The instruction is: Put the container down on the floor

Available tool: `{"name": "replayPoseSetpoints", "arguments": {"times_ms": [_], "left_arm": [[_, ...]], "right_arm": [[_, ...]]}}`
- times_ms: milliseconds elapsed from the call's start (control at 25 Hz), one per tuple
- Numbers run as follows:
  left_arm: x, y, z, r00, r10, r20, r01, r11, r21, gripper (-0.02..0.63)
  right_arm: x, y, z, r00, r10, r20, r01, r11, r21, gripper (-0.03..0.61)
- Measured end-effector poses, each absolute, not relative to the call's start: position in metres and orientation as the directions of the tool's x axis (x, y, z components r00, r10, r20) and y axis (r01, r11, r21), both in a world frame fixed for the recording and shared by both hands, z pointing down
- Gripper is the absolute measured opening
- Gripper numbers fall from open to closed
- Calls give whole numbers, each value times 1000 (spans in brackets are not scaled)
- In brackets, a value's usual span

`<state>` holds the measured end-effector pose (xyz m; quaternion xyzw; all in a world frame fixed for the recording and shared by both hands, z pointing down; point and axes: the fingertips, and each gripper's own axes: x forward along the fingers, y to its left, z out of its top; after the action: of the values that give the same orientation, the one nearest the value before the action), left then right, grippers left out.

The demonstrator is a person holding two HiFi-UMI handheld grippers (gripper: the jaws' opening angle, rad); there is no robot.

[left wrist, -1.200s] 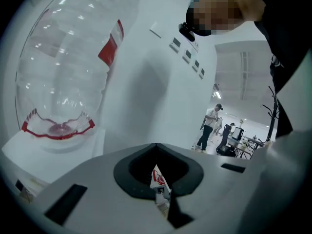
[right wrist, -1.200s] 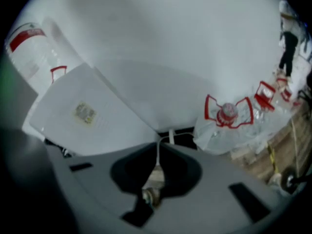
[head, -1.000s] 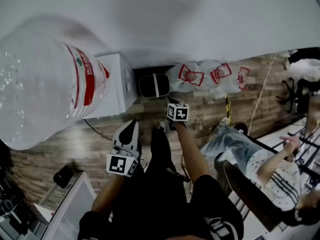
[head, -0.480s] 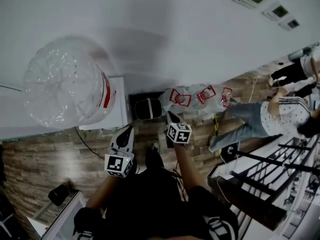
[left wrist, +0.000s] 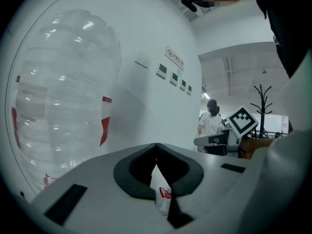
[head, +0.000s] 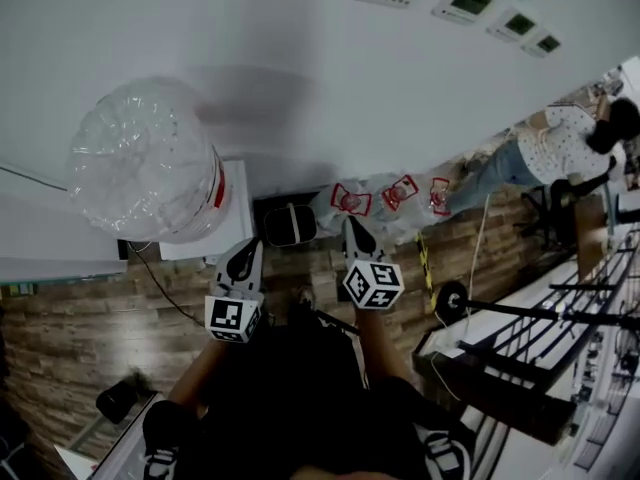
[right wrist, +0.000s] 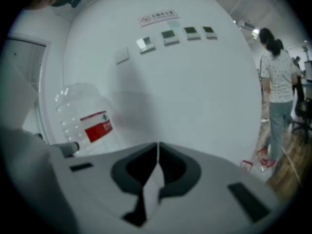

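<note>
The big clear container [head: 140,158] with the red label is sitting on top of the white dispenser [head: 232,226] against the wall [head: 400,88] — so it's not down on the wooden floor [head: 80,308]; the left tongs [head: 247,251] hang just right of the dispenser, pinched together on nothing. The right tongs [head: 352,230] are further right of the dispenser, also closed and empty — some red-printed plastic bags [head: 390,196] lie beyond them.

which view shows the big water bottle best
Head view: the whole water bottle shows from above, standing on the white dispenser. Left gripper view shows its side close up, cropped. Right gripper view shows it small, with its red label.
</note>
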<state>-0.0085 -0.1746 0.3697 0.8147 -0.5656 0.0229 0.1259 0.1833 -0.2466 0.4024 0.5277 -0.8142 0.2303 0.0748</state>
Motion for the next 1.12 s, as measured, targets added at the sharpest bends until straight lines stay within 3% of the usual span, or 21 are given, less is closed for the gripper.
{"name": "replayPoseSetpoints", "arguments": {"times_ms": [280, 1120], "left_arm": [[-2, -166, 355, 374, -916, 145, -924, -356, 140, 28], [9, -140, 360, 389, -908, 154, -916, -363, 172, 28]], "right_arm": [[180, -195, 338, -427, -879, 214, -887, 361, -289, 37], [171, -135, 355, -435, -862, 258, -878, 344, -332, 32]]}}
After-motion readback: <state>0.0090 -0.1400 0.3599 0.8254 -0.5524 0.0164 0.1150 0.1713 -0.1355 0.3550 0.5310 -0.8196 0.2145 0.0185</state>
